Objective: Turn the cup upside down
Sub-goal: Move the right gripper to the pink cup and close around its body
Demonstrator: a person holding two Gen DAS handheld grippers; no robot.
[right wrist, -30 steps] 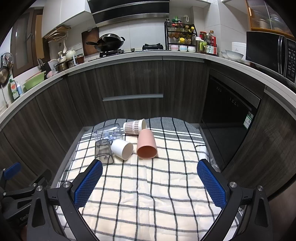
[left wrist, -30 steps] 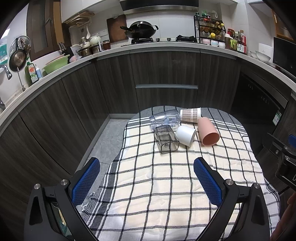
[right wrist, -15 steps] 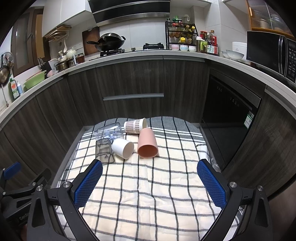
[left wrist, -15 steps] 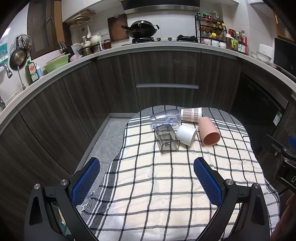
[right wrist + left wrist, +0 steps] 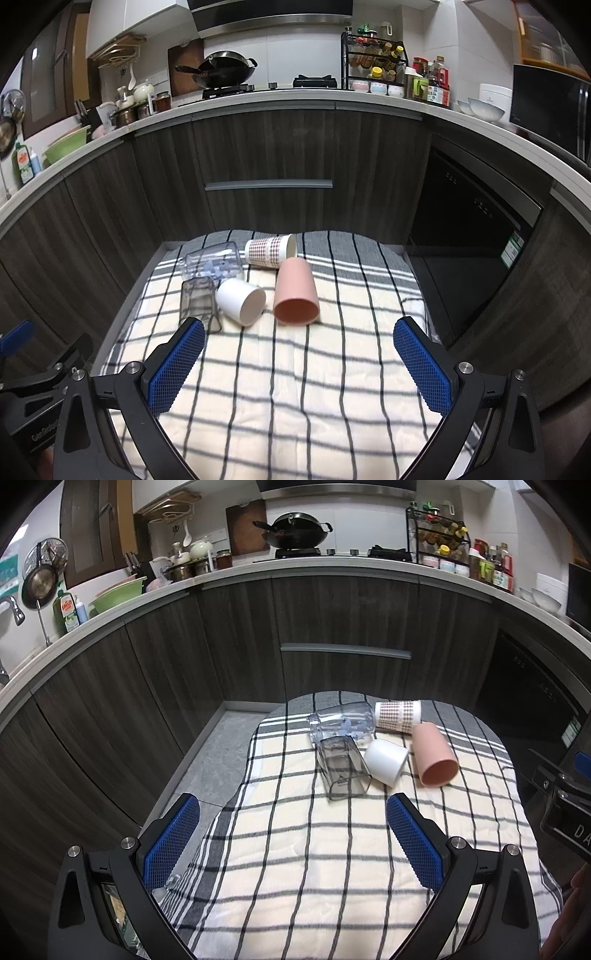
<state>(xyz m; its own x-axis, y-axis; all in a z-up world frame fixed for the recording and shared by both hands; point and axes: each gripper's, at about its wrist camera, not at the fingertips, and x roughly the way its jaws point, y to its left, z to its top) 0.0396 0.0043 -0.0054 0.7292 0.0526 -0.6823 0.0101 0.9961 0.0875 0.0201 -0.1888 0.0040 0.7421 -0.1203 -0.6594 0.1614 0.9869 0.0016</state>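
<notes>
Several cups lie on their sides at the far end of a checked cloth [image 5: 332, 849]: a pink cup [image 5: 434, 755] [image 5: 295, 291], a white cup [image 5: 386, 762] [image 5: 242, 301], a smoky square cup [image 5: 343, 768] [image 5: 199, 299], a clear cup [image 5: 341, 722] [image 5: 212, 262] and a patterned paper cup [image 5: 397, 716] [image 5: 271, 251]. My left gripper [image 5: 291, 842] is open and empty, short of the cups. My right gripper [image 5: 299, 365] is open and empty, short of the pink cup.
The cloth-covered table [image 5: 406, 291] stands in front of dark curved kitchen cabinets [image 5: 266, 147]. The counter above holds a wok [image 5: 225, 68], a spice rack [image 5: 375, 70] and bowls. A dishwasher front [image 5: 472, 221] is at the right. The floor [image 5: 214, 753] drops off at the left.
Both grippers have crept slightly forward toward the cups, which look a little nearer. The cups have not moved.
</notes>
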